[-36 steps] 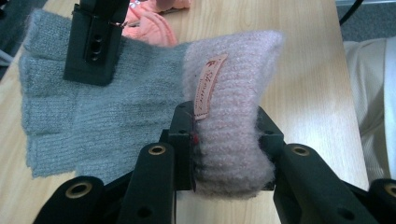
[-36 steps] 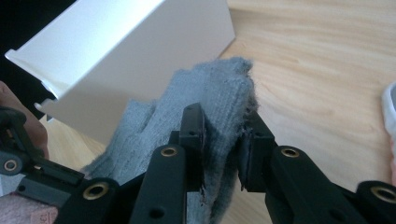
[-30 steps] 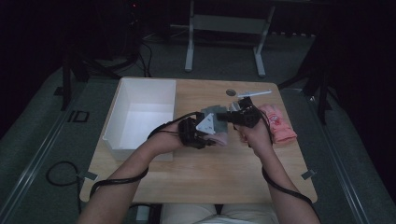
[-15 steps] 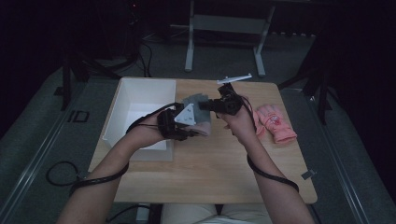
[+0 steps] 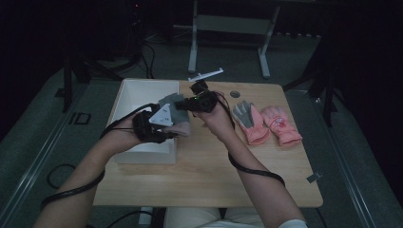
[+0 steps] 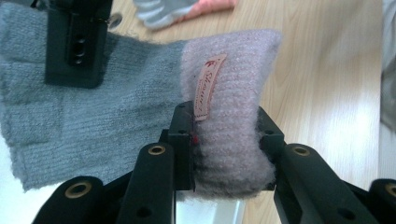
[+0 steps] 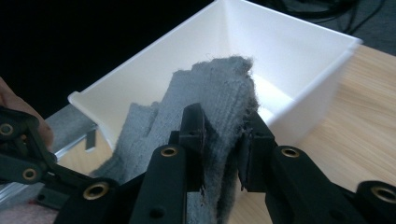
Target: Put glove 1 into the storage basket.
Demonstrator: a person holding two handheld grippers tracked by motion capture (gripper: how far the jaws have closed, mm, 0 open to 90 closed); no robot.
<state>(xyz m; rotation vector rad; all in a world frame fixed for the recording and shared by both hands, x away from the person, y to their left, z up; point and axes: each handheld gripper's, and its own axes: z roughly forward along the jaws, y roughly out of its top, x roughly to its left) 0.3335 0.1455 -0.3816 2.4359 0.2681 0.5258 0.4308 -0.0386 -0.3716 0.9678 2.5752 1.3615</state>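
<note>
While clamped, left gripper (image 6: 224, 140) on pink cuff, right gripper (image 7: 222, 140) on grey fingers of knit glove (image 5: 173, 110) at frame centre-left: mid-carry over white bin (image 5: 135, 95), seemingly; next, lower and release.

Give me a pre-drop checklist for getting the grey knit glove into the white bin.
1. Left tool grip on glove cuff: ok, jaws pinch the pinkish cuff.
2. Right tool grip on the finger end: ok, grey knit clamped between jaws.
3. Glove over bin: cannot tell; it hangs at the bin's near right edge.
4. Bin has room: ok, the interior in the right gripper view looks bare.
5. Pink gloves out of the way: ok, lying on the table to the right.
</note>
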